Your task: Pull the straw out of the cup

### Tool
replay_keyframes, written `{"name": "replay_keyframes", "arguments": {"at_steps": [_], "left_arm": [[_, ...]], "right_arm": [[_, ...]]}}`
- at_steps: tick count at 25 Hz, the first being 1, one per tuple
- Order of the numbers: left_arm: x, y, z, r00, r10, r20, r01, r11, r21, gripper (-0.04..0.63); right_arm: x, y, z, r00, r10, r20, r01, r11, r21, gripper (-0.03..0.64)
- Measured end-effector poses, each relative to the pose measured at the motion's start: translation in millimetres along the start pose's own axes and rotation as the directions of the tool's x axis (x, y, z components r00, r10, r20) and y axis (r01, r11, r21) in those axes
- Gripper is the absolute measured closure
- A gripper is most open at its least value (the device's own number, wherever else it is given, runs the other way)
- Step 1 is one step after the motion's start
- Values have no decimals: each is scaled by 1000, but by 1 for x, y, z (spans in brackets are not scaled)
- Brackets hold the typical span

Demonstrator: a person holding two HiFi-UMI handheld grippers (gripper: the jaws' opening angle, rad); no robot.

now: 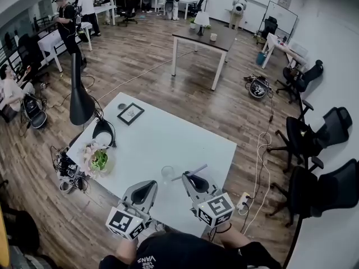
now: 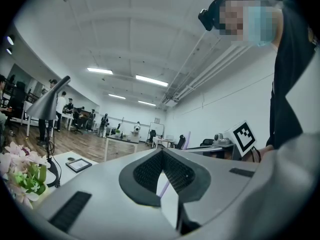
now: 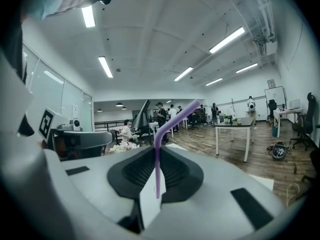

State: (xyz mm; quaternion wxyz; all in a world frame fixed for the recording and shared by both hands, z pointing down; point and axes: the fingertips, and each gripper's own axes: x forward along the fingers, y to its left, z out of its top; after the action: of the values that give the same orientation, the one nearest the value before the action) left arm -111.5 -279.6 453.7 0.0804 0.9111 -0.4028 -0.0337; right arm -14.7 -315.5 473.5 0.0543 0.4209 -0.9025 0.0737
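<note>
Straw (image 3: 157, 159) | pinched in the right gripper's (image 1: 190, 178) near-closed jaws, long axis steep, lower end hanging free | glass cup (image 1: 167, 174) on counter (image 1: 168, 133), just left, looks cleared | left gripper (image 1: 150, 186) jaws together, empty, beside cup

straw (image 3: 157, 164): smooth plastic | cup (image 1: 167, 174): clear glossy | table (image 1: 162, 133): matt | floor (image 1: 140, 55): wood

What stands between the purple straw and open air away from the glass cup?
Nothing visible does. The right gripper is shut on the straw, whose lower end shows bare in the right gripper view, with no cup wall around it. The cup stands on the table beside it.
</note>
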Motion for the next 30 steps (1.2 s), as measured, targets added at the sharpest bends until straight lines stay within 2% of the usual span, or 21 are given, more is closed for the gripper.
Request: {"name": "replay_keyframes", "arguments": {"at_steps": [24, 30], "left_arm": [[-8, -5, -8, 999, 40, -14, -40, 999, -9, 594], [-7, -7, -9, 999, 50, -13, -50, 999, -5, 594]], "right_arm": [[-26, 4, -6, 1000, 0, -4, 0, 999, 33, 574], [-30, 1, -12, 1000, 11, -24, -11, 1000, 16, 574]]}}
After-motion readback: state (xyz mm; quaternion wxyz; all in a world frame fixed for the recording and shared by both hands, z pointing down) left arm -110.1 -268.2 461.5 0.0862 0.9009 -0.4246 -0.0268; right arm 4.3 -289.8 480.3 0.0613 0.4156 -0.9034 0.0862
